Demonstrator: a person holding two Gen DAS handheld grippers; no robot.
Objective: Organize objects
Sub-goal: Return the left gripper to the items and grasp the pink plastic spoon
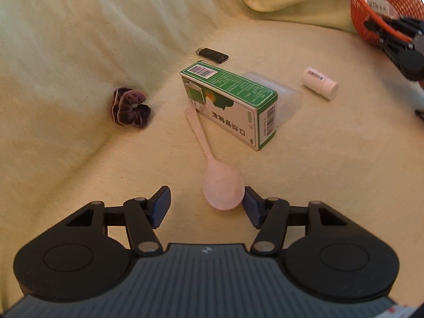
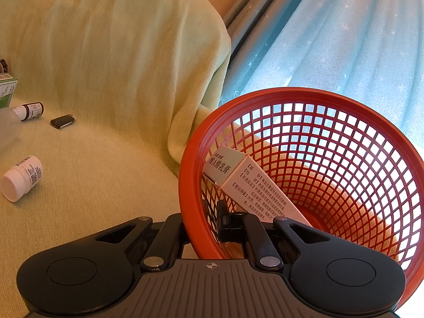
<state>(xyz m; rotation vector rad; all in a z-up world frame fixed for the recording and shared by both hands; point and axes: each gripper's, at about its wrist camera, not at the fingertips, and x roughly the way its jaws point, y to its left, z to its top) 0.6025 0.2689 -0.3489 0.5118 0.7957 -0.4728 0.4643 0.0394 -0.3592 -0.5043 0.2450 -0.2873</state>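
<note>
A home, likely a living room or bedroom: a soft pale yellow-green fabric throw [image 1: 79, 39] drapes a cushioned seat and backrest filling the left of both views. Light blue star-printed curtains [image 2: 344, 39] hang backlit at the upper right. Small household medicine packages lie scattered on the seat.
</note>
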